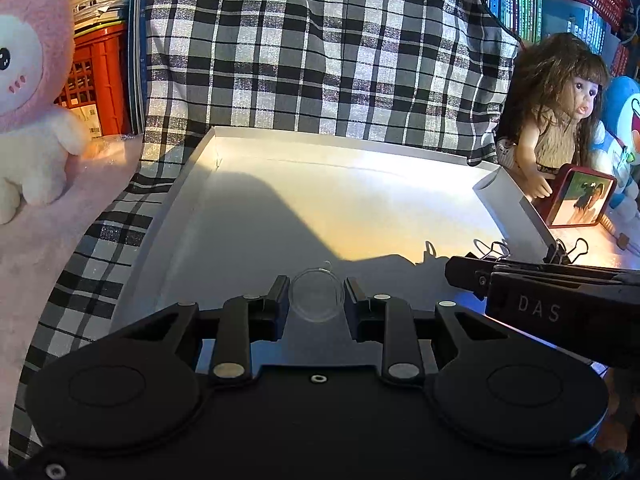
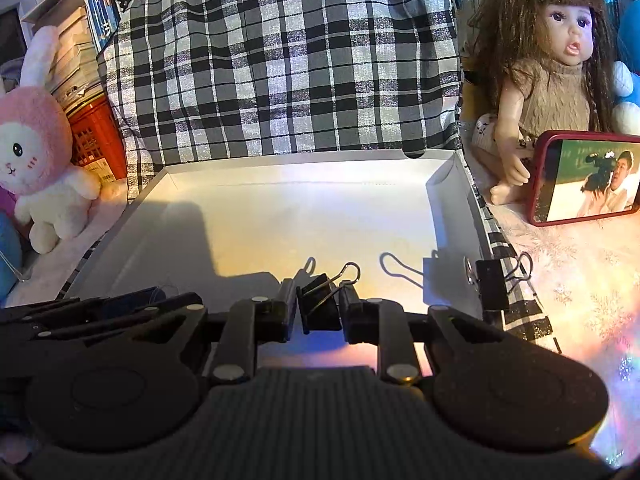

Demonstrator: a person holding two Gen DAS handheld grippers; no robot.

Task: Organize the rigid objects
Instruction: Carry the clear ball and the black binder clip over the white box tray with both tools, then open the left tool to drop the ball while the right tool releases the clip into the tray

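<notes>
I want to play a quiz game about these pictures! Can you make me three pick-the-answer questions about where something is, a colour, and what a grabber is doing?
1. Where is the binder clip that nobody holds?
A. on the white tray's right wall
B. on the doll's lap
C. under the bunny

2. What colour is the case of the phone?
A. green
B. red
C. white

3. What is the right gripper doing?
A. standing empty
B. gripping a black binder clip
C. holding the phone

Answers:
1 A, it sits clipped over that wall's edge.
2 B, a red rim frames the screen.
3 B, the clip is pinched between its fingers.
</notes>
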